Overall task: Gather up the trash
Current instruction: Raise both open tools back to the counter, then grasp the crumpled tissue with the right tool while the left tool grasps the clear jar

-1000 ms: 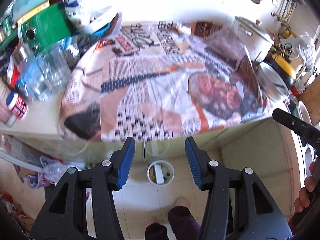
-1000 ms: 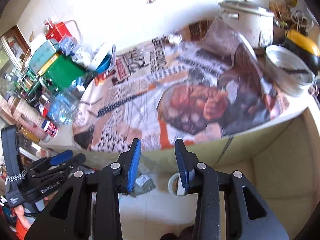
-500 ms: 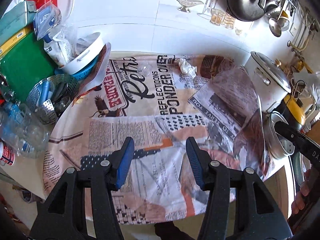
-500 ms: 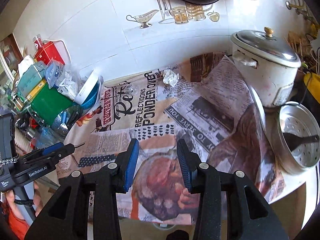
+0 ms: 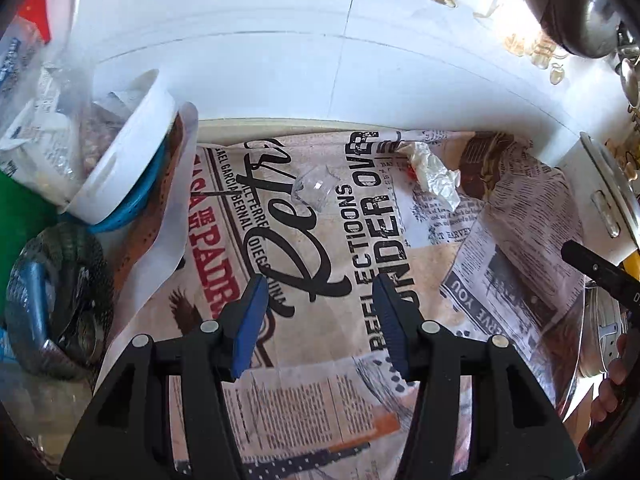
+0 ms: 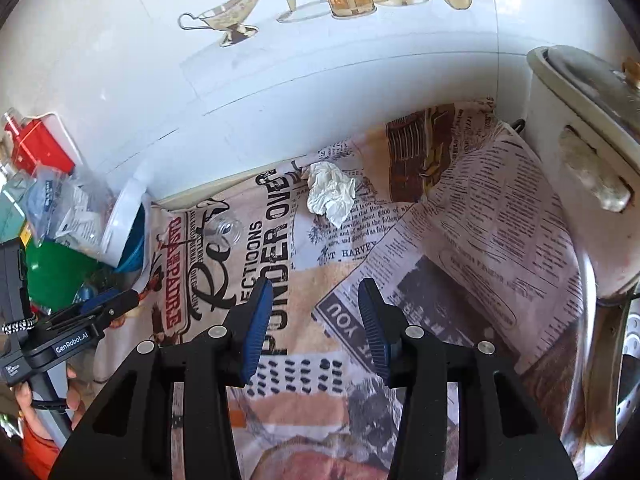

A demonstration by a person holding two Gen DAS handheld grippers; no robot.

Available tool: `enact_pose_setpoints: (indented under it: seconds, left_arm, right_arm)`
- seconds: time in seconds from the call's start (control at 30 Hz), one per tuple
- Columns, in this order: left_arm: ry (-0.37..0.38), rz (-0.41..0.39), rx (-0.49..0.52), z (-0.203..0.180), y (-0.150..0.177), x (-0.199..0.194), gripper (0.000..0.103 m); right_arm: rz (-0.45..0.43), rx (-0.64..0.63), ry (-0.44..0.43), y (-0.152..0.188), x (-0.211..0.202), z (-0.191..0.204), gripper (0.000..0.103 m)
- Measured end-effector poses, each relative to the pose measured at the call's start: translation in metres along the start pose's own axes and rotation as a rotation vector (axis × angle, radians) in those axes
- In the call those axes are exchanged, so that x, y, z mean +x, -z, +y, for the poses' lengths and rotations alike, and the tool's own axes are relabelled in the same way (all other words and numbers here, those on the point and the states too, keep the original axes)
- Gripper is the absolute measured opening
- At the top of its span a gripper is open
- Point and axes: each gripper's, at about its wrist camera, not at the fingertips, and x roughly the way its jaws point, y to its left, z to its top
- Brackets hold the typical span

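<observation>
left gripper (image 5: 320, 316): fingers spread, nothing between them – over the newspaper-print cloth (image 5: 340, 272)
right gripper (image 6: 314, 320): spread too, empty
crumpled tissue (image 6: 330, 192): on the cloth near the counter's back edge, by the wall
clear plastic scrap (image 5: 314, 192): left of tissue, apart from it
white cooker (image 6: 580, 184): counter's right end

The right gripper (image 6: 316, 320), fingers apart and empty, hovers at lower centre over the newspaper-print tablecloth (image 6: 472, 240); a crumpled white tissue (image 6: 330, 194) lies above centre.
</observation>
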Motion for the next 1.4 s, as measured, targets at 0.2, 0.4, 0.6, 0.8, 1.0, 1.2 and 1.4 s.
enact_pose_setpoints:
  seconds: [0.2,0.4,0.6,0.8,1.0,1.2,1.4]
  left_arm:
    - [0.007,0.049,0.085,0.007,-0.041,0.067,0.053]
    - [-0.003,0.077,0.111,0.010,-0.062,0.116,0.053]
    - [0.009,0.097,0.076,0.018,-0.072,0.143,0.054]
    - [0.016,0.109,0.081,0.011,-0.078,0.158,0.054]
    - [-0.032,0.053,0.131,-0.003,-0.085,0.164,0.053]
    - [-0.002,0.048,0.117,-0.007,-0.086,0.164,0.043]
    - [0.021,0.034,0.124,-0.011,-0.068,0.137,0.043]
  right_arm:
    - [0.047,0.080,0.010,-0.046,0.083,-0.012,0.041]
    - [0.084,0.125,0.033,-0.077,0.148,-0.023,0.041]
    - [0.132,0.131,0.018,-0.082,0.178,-0.025,0.041]
    - [0.175,0.143,-0.058,-0.075,0.192,-0.025,0.032]
    - [0.125,0.111,-0.048,-0.067,0.174,-0.018,0.025]
    - [0.073,0.086,-0.044,-0.052,0.140,-0.010,0.023]
    - [0.052,0.076,-0.067,-0.037,0.107,-0.009,0.023]
